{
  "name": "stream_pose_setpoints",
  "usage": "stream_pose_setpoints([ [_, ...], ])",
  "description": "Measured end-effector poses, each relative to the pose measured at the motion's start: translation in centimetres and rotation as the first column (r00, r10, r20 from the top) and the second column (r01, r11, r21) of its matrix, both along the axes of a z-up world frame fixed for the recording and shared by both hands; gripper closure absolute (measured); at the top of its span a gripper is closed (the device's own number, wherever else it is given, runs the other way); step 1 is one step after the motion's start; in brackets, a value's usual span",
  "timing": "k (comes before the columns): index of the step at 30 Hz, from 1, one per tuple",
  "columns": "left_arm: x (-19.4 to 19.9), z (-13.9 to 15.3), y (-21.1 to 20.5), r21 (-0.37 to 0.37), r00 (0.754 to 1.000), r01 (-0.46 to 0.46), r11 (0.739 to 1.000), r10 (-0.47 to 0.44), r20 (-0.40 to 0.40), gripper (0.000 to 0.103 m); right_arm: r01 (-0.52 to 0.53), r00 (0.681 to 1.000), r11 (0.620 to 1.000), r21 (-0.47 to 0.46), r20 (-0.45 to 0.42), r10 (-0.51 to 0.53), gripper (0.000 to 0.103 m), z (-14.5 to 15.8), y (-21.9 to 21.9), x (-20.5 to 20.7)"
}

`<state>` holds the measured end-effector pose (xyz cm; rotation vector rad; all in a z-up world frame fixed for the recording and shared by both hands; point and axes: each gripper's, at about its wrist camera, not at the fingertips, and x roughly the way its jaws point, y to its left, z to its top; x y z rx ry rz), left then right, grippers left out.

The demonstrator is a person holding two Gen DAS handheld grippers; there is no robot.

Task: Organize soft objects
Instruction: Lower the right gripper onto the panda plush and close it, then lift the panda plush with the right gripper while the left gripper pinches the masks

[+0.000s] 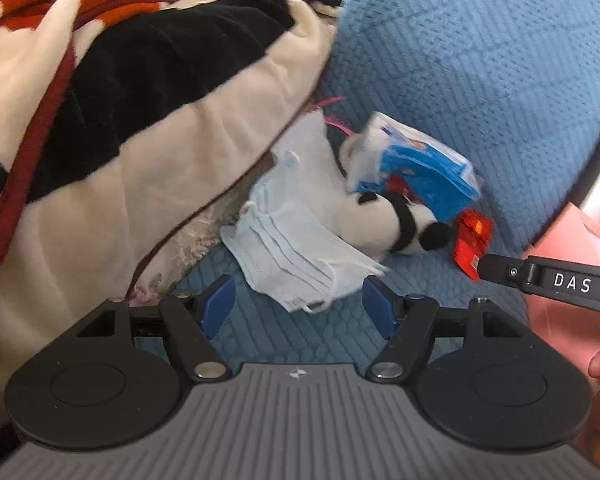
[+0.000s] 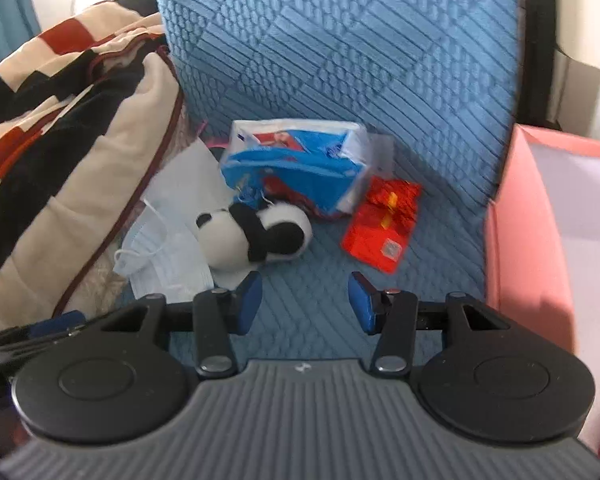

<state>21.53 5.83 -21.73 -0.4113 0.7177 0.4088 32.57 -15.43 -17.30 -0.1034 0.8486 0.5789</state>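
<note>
On the blue quilted sofa seat [image 2: 300, 320], at the foot of the upright back cushion, lies a small heap of soft things. We hold a pair of tongs in each hand, both angled down at the heap.

Our left tongs [image 1: 297, 304] stand wide open and hold nothing; the near corner of the pale blue pleated face masks [image 1: 295, 256] lies between their blue pads [image 1: 219, 304], not pinched. Our right tongs [image 2: 304, 304] stand about half open, also empty, over bare seat just in front of the black-and-white plush panda toy [image 2: 255, 236].

Behind the panda leans a blue-and-white plastic pack of tissues [image 2: 295, 168], touching the back cushion. Beside it lies a flat red packet [image 2: 384, 224].

We judge the step in hand to be a first pick from the heap. To do it well, we would slide the left tongs further over the masks so the pads close on the whole stack rather than one loose ear loop, and take the panda across its round body, not an ear.

Toward the left edge of the seat, a bulky cream, black and orange fleece blanket [image 1: 99, 120] overhangs the masks and leaves little room. At the right edge stands a pink open box [image 2: 540, 240], perhaps the place to put things. The front of the seat, between the two, is the free way in and out.
</note>
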Motion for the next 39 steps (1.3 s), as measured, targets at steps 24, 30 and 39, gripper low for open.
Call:
stream_pose_setpoints([
  [24,3.5,-3.7,-0.3,0.074,0.999,0.0,0.997,0.003,-0.049,0.048,-0.116,0.993,0.992,-0.058,-0.037,0.114,0.055,-3.9,5.6,6.1],
  [30,3.4,-4.0,0.2,0.069,0.997,-0.001,0.998,0.006,-0.073,0.091,-0.145,0.989,0.986,-0.079,-0.029,0.143,0.07,-3.7,6.3,5.8],
  [39,1.9,-3.0,0.6,0.018,0.999,0.005,1.0,-0.005,-0.039,0.096,-0.138,0.99,0.981,-0.138,-0.008,0.138,0.075,-2.8,5.9,4.3],
])
